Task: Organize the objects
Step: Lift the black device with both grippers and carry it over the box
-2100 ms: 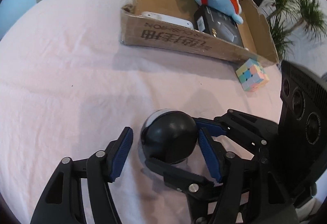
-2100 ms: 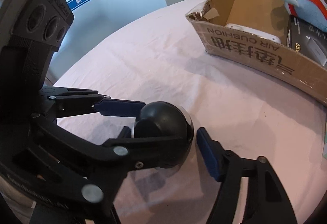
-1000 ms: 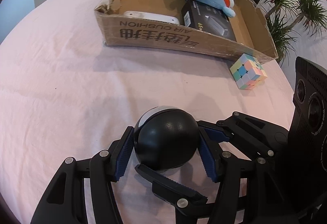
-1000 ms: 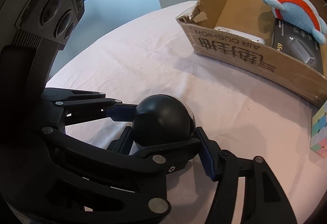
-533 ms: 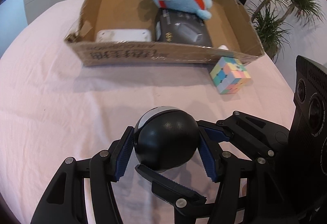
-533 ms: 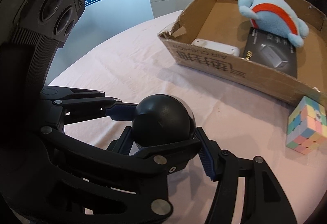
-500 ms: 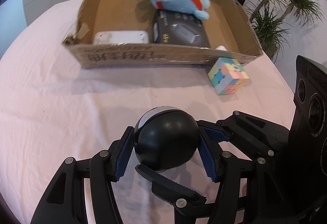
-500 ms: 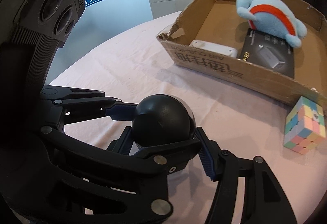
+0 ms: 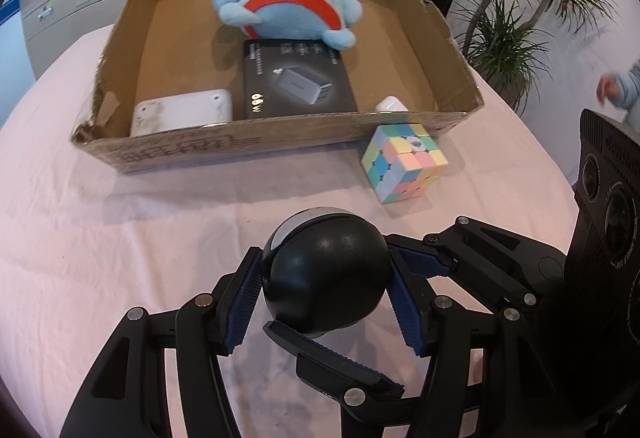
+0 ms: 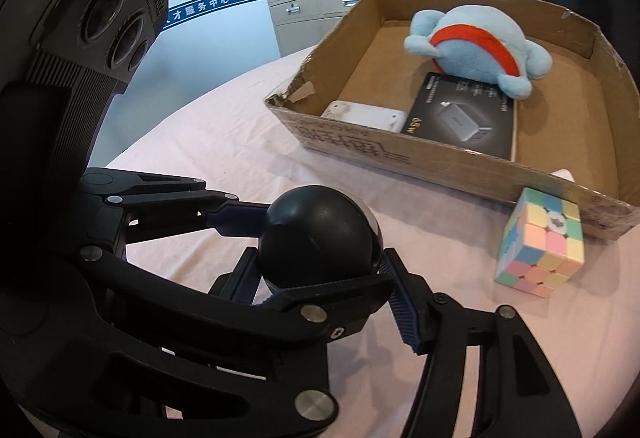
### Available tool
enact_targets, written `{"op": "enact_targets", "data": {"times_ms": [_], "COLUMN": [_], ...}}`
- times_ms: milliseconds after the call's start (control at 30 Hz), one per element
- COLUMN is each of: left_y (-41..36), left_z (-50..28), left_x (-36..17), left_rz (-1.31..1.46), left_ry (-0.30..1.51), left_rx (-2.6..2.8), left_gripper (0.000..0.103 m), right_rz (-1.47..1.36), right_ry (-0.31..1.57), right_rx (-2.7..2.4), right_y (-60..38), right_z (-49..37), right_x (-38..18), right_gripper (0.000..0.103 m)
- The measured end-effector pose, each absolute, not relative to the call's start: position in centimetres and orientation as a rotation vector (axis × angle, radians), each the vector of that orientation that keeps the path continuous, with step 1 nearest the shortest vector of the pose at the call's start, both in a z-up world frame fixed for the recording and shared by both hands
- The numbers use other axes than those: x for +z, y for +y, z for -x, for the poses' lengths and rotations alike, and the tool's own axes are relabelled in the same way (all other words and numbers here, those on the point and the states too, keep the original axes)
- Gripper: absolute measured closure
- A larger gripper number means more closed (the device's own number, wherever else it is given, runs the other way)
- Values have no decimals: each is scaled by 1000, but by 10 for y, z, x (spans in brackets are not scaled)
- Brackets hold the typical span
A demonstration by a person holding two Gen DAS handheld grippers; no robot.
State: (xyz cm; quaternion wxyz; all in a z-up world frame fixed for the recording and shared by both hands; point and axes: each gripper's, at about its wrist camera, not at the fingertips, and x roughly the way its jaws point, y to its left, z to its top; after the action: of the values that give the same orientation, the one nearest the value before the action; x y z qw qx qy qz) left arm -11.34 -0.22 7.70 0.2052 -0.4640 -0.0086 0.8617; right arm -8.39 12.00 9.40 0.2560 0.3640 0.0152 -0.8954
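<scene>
Change: both tools have carried the black ball closer to the cardboard box than a second ago, and the box now faces them squarely
Left tool (image 9: 324, 292): clenched on the black ball (image 9: 326, 278), blue pads pressed on its two sides
Right tool (image 10: 320, 278): clenched on the same ball (image 10: 318, 236), crossing the left tool's fingers, so four pads hold it
Ball: off the table (image 9: 100, 258), held between the tools, with a pale band showing at its far edge
Key relation: cardboard box (image 9: 280, 136) lies straight ahead of the ball, its long side running left to right across the path; the near wall stands between ball and box floor, so the ball probably has to go over it
Free room in box: bare floor at the left back corner, beside the blue plush toy (image 9: 286, 4); the black charger box (image 9: 298, 78) and white case (image 9: 182, 112) fill the near part
Obstacle: pastel puzzle cube (image 9: 404, 162) sits on the table touching the box's near right wall
Surface: pink tablecloth, slightly creased
Room: grey cabinets behind, potted palm to the right
</scene>
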Motion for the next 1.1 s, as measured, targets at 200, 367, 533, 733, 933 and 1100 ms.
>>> {"op": "enact_targets", "data": {"times_ms": [200, 367, 533, 733, 933, 1100], "left_y": [12, 24, 37, 57, 76, 93], "left_z": [121, 126, 139, 158, 182, 200], "left_x": [79, 86, 96, 114, 121, 130], "left_rz": [1284, 1263, 1232, 1183, 1174, 1150], "left_ry": [-12, 7, 31, 67, 72, 114], "left_rx": [2376, 2362, 2340, 2309, 2275, 2271], "left_gripper": [44, 44, 44, 44, 44, 44], "right_rz": [-999, -996, -987, -969, -987, -976], "right_ry": [27, 13, 19, 16, 15, 15], "right_rx": [-2456, -2485, -2521, -2580, -2620, -2644], "right_y": [134, 145, 157, 174, 191, 206], "right_z": [84, 88, 94, 107, 128, 141], "right_x": [97, 103, 111, 129, 141, 147], "right_gripper": [44, 44, 44, 44, 44, 44]}}
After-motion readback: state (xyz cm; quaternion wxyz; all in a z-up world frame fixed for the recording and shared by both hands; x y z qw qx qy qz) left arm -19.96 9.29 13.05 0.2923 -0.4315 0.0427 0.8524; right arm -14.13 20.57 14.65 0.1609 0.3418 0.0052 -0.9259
